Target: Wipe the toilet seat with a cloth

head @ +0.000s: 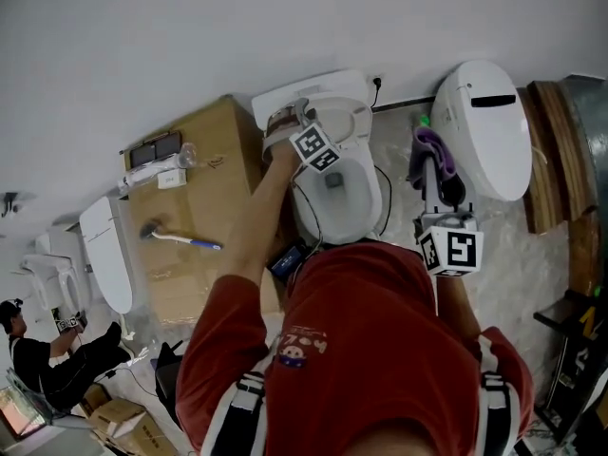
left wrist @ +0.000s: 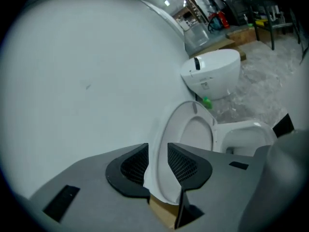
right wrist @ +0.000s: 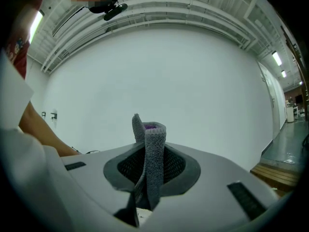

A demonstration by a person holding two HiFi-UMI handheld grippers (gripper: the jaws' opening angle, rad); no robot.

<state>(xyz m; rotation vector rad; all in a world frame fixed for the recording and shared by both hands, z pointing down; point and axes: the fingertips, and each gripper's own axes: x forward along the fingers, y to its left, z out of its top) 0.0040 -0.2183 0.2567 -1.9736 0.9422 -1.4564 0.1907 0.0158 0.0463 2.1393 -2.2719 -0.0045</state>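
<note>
Left gripper (left wrist: 157, 151) half opened at toilet (head: 337, 188); raised seat (left wrist: 186, 134) rim seen between jaws. Grey cloth (right wrist: 154, 134) pinched tight by right gripper (right wrist: 149, 153), right of toilet.

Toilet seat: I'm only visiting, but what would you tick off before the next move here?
1. Cloth gripped: ok. The right claw is shut on the grey cloth.
2. Seat within reach: ok. The seat stands raised, right in front of the left claw.
3. Left claw ready: ok. Its jaws are apart, and the seat's rim shows between them.
4. Left claw touching the seat: cannot tell.
5. Cloth at the seat: not ok. The right claw is held off to the side, nearer the other toilet.
</note>
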